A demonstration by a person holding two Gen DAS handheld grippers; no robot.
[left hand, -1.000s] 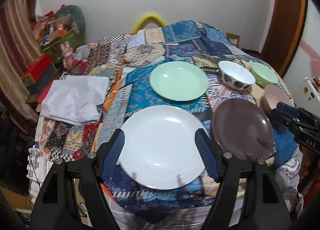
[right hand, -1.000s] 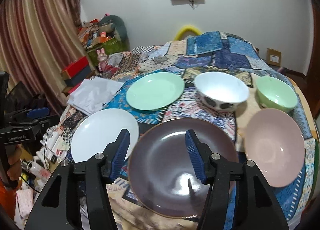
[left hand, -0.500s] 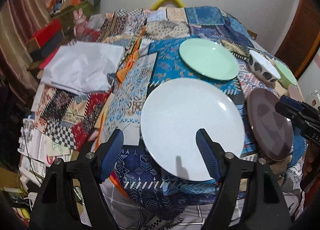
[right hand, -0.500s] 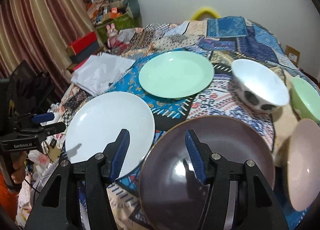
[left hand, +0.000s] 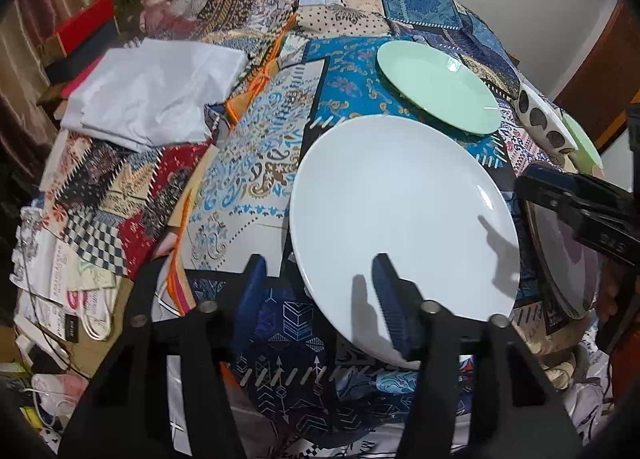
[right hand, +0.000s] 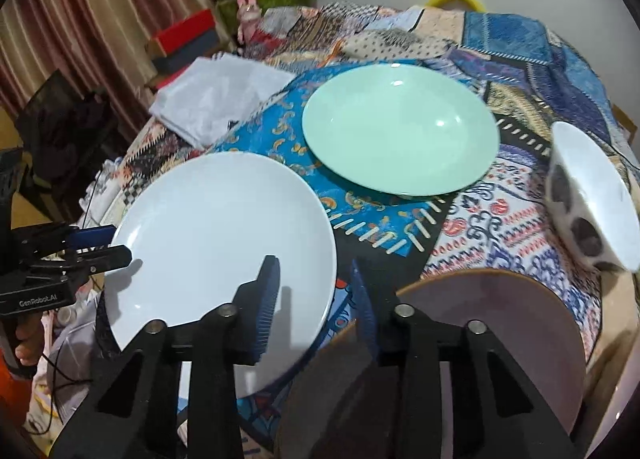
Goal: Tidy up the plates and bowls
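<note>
Both grippers point steeply down at the near edge of the patchwork-covered counter (left hand: pixel 256 163). The left gripper (left hand: pixel 320 291) straddles the near rim of the white plate (left hand: pixel 400 203), jaws closing, pads not yet pressing. The right gripper (right hand: pixel 314 291) is closing around the brown plate's (right hand: pixel 500 323) left rim, grip uncertain. A green plate (right hand: pixel 400 131) and 1 spotted bowl (right hand: pixel 592 211) lie farther back.
</note>
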